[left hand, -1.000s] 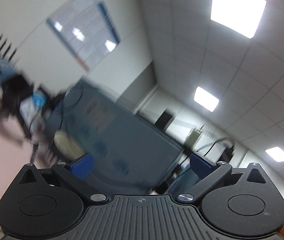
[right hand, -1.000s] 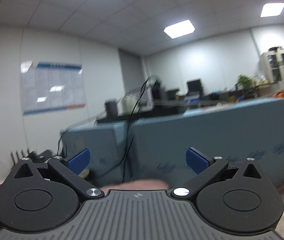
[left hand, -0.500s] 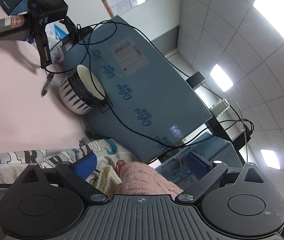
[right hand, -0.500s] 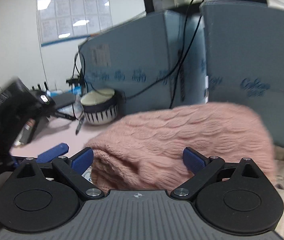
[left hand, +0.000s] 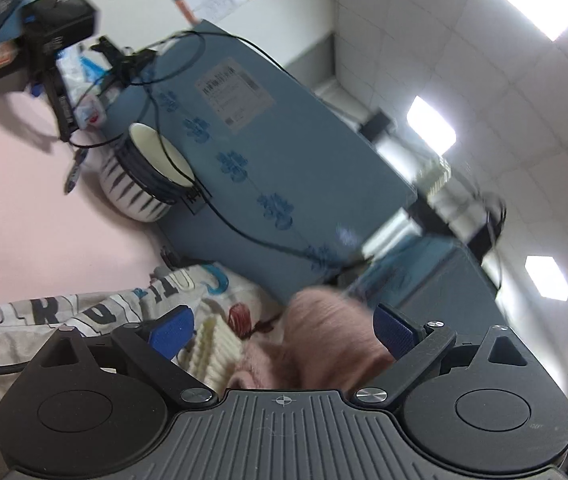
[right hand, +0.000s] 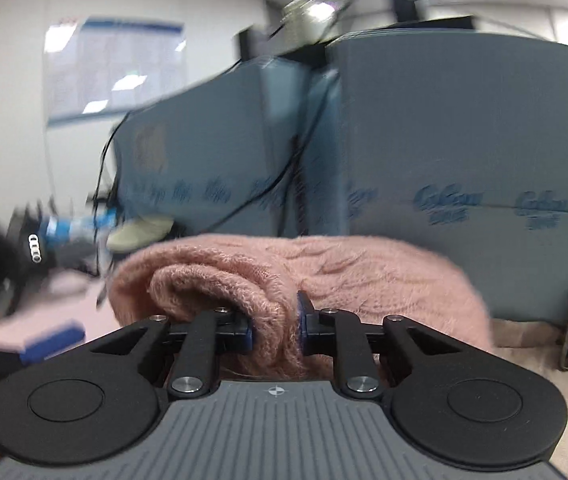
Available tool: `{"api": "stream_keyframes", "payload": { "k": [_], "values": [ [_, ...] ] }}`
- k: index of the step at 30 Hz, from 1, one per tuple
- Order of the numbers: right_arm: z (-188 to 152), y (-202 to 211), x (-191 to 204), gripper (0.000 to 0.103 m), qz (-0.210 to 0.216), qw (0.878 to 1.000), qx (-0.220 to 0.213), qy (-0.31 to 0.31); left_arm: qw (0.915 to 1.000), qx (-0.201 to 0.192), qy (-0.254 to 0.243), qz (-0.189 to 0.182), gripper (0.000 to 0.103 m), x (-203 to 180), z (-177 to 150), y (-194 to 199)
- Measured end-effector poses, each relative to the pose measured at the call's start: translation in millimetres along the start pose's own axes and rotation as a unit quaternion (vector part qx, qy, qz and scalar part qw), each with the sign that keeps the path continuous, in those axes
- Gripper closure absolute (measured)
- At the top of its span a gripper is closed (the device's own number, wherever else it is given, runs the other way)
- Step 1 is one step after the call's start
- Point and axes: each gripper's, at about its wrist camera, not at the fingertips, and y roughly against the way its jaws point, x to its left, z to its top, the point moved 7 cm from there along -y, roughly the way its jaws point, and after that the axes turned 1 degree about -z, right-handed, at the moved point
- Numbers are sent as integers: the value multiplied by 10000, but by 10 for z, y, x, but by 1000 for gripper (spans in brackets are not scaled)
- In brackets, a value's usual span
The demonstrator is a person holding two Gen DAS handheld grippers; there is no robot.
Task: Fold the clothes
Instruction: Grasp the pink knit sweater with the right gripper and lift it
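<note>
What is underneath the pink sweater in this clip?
In the left wrist view the pink sweater lies over a cream knit garment and a letter-printed cloth. Whatever is directly beneath its middle is covered. The right gripper pinches a fold.

one pink sweater, one printed garment, one striped bowl, two blue panels

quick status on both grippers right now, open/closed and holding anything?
Left gripper: open, jaws spread around the pink sweater, not clamped.
Right gripper: closed, pinching a fold of the pink sweater.
</note>
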Motion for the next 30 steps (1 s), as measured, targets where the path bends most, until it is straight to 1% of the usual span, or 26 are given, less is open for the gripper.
{"api": "stream_keyframes", "payload": {
  "k": [2,5,6,7,8,10,11,12,17,20,22,25,28,30],
  "values": [
    [92,89,-119,85,44,9993,-164,-327,9990,174,-394,117,6,-68,-82,-77],
    [190,221,-264,85,-44,9977,-371,-562,9922,508,-1088,339,14,-179,-237,-220],
    [208,261,-304,85,-86,9972,-428,-601,9890,650,-1276,378,22,-210,-296,-268],
    [225,302,-345,85,-129,9967,-485,-640,9851,789,-1470,420,34,-239,-356,-312],
    [232,332,-373,85,-123,9962,-511,-697,9808,890,-1670,463,41,-267,-417,-349],
    [236,385,-410,85,-43,9951,-540,-832,9727,950,-2038,571,69,-312,-499,-384],
    [241,417,-419,85,8,9944,-569,-894,9716,919,-2114,531,76,-340,-509,-370],
    [247,450,-429,85,59,9936,-597,-957,9711,808,-2200,448,80,-383,-506,-324],
    [399,759,-452,85,375,9872,-972,-1204,9648,248,-2617,20,83,-609,-496,-87],
    [529,1094,-604,85,532,9808,-1199,-1444,9596,-67,-2773,-471,83,-818,-485,98],
    [599,1366,-782,85,507,9774,-1345,-1551,9564,-166,-2796,-829,83,-951,-516,219],
    [667,1791,-1098,86,342,9735,-1539,-1657,9502,-112,-2820,-1321,83,-1165,-641,356],
    [627,2180,-1470,86,64,9708,-1604,-1784,9376,144,-3043,-1677,83,-1408,-889,435],
    [540,2397,-1702,86,-281,9715,-1570,-1755,9283,392,-3185,-1877,83,-1555,-1067,463]
  ]
}}
